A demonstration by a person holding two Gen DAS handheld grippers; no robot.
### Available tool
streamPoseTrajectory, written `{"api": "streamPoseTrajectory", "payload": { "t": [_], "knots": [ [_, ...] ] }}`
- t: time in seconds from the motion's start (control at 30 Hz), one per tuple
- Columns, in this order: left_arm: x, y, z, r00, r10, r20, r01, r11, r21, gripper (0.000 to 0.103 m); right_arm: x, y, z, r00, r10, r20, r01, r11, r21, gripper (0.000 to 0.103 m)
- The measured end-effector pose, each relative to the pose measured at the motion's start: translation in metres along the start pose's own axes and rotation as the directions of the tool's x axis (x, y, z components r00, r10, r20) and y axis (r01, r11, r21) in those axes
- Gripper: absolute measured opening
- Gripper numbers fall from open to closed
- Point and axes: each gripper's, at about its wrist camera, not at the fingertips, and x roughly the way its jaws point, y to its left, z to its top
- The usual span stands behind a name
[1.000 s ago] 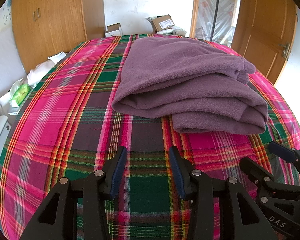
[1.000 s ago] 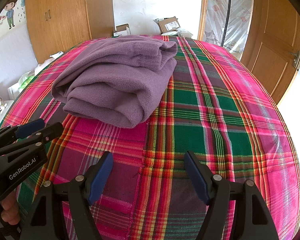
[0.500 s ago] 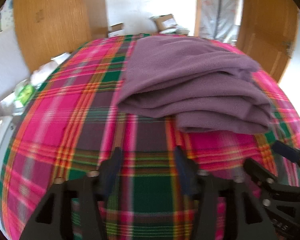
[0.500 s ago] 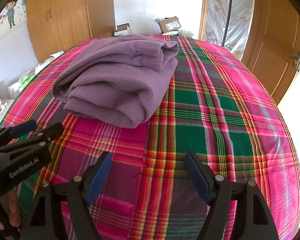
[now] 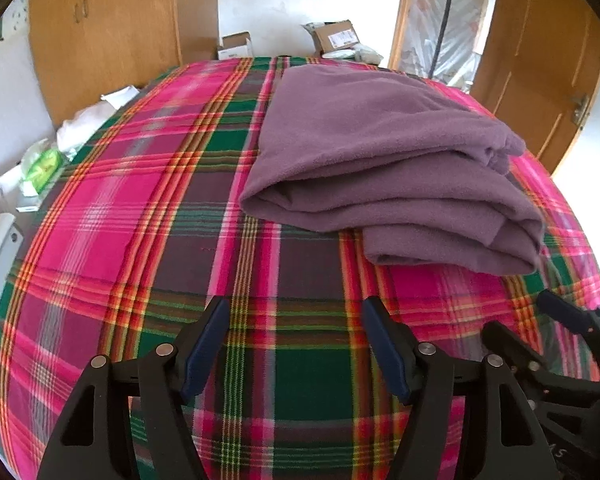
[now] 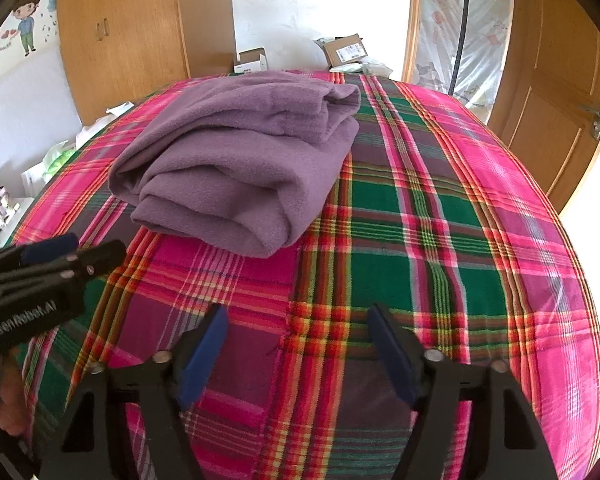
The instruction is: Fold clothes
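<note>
Your left gripper jaws just widened, nothing between; right gripper jaws narrowed slightly, still released, empty. Folded purple fleece on plaid bed, 1 o'clock of left jaws.

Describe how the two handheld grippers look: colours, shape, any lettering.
Both are matte black plastic with triangular cut-out finger frames, silver pivot pins and dark blue pads. The left gripper carries white "GenRobot.AI" lettering on its side; the right gripper matches it.
</note>
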Motion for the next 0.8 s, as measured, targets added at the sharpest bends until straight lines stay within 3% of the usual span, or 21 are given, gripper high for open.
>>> {"api": "streamPoseTrajectory", "payload": {
  "t": [0.03,0.1,0.37,0.53,0.7,0.77,0.8],
  "knots": [
    [-0.002,0.0,0.002,1.0,-0.006,0.013,0.006,1.0,0.008,0.069,-0.002,-0.004,0.001,1.0,0.029,0.009,-0.029,0.999,0.015,0.053],
    [-0.01,-0.002,0.008,0.998,-0.016,0.062,0.014,0.999,0.041,0.068,-0.006,-0.012,0.002,0.996,0.084,0.029,-0.085,0.995,0.045,0.045],
    [-0.029,-0.017,0.039,0.978,-0.062,0.2,0.023,0.981,0.191,0.068,-0.037,-0.037,0.035,0.956,0.184,0.229,-0.209,0.974,0.09,0.04],
    [-0.03,-0.037,0.053,0.972,-0.111,0.209,0.045,0.953,0.3,0.068,-0.03,-0.047,0.069,0.922,0.303,0.242,-0.342,0.929,0.141,0.039],
    [-0.025,-0.046,0.065,0.97,-0.123,0.208,0.05,0.944,0.325,0.068,-0.007,-0.047,0.091,0.923,0.329,0.201,-0.36,0.922,0.143,0.039],
    [-0.022,-0.046,0.071,0.97,-0.13,0.205,0.058,0.944,0.325,0.068,0.002,-0.047,0.097,0.927,0.326,0.185,-0.354,0.924,0.143,0.032],
    [-0.02,-0.045,0.074,0.97,-0.133,0.203,0.062,0.944,0.325,0.068,0.006,-0.047,0.101,0.933,0.316,0.17,-0.341,0.929,0.145,0.024]
  ]
}}
